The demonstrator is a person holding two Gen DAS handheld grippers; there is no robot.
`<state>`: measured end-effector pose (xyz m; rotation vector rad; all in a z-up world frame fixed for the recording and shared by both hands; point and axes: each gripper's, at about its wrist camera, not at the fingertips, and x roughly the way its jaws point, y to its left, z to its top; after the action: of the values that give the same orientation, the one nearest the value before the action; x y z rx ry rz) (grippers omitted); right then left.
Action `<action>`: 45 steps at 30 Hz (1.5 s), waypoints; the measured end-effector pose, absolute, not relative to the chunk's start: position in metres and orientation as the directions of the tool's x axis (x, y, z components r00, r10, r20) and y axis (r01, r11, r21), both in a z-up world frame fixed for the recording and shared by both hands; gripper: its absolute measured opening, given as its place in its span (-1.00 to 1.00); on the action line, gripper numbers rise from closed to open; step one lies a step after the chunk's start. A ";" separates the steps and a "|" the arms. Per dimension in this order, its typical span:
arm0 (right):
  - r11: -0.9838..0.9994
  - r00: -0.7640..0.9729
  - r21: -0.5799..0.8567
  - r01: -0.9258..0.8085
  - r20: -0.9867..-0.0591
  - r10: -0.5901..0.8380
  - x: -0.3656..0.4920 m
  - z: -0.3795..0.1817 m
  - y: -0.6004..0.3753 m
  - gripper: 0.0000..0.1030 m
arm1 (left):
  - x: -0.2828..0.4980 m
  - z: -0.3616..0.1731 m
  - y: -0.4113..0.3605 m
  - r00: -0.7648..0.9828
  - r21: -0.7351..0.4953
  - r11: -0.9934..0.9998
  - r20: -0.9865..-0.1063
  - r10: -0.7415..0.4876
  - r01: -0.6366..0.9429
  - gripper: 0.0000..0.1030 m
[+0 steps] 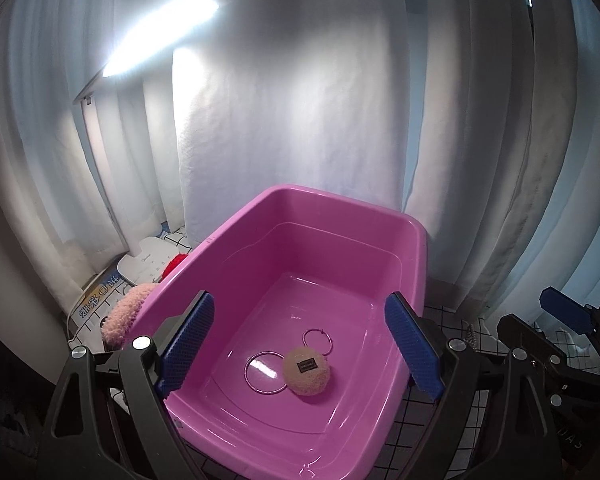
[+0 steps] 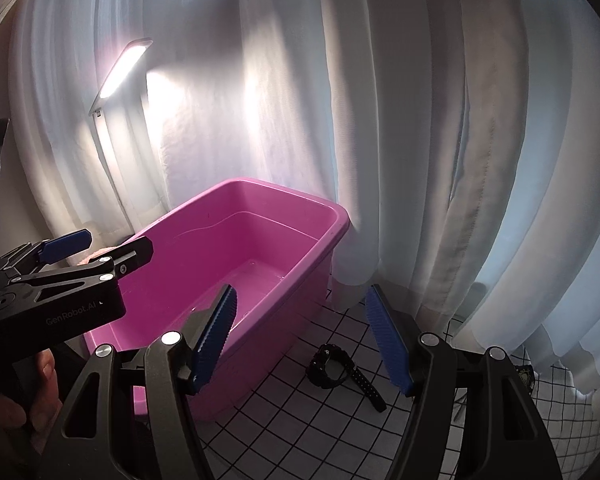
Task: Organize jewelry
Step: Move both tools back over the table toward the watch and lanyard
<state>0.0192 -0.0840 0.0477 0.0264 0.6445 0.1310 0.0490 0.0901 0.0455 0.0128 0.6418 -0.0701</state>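
A pink plastic bin (image 1: 416,248) stands on the checked cloth. On its floor lie a beige fluffy pompom (image 1: 307,372) with a dark label, a large silver ring (image 1: 247,376) and a smaller ring (image 1: 305,336). My left gripper (image 1: 300,298) hovers open over the bin's near end, nothing between its blue pads. In the right wrist view the bin (image 2: 320,200) is at left and a black wristwatch (image 2: 340,368) lies on the cloth beside it. My right gripper (image 2: 302,290) is open above the watch and the bin's corner, holding nothing. The left gripper (image 2: 100,250) shows at left, over the bin's rim.
A lit desk lamp (image 2: 120,68) stands behind the bin against white curtains (image 2: 440,160). A pink fluffy item (image 1: 120,320) and a red one (image 1: 176,262) lie left of the bin. A small dark object (image 2: 524,376) sits at the far right. A hand (image 2: 40,380) holds the left gripper.
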 end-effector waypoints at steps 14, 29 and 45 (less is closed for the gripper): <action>0.988 0.787 0.100 0.119 -0.616 -0.032 -0.069 0.024 -0.210 0.24 | 0.014 0.030 -0.048 0.733 0.005 0.952 -0.639 -0.232 0.306 0.77; 0.903 0.642 0.149 0.402 -0.749 -0.162 -0.145 -0.075 -0.347 0.24 | 0.011 -0.071 -0.154 0.580 0.022 0.912 -0.778 -0.241 0.409 0.78; 0.936 0.538 0.163 0.311 -0.842 -0.033 -0.088 -0.162 -0.365 0.24 | 0.070 -0.137 -0.115 0.535 0.038 0.978 -0.841 -0.079 0.203 0.78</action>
<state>-0.0878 -0.3654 -0.1620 0.3104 0.9851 -0.2085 0.0700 -0.1150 -0.1366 0.1367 0.9936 -0.1685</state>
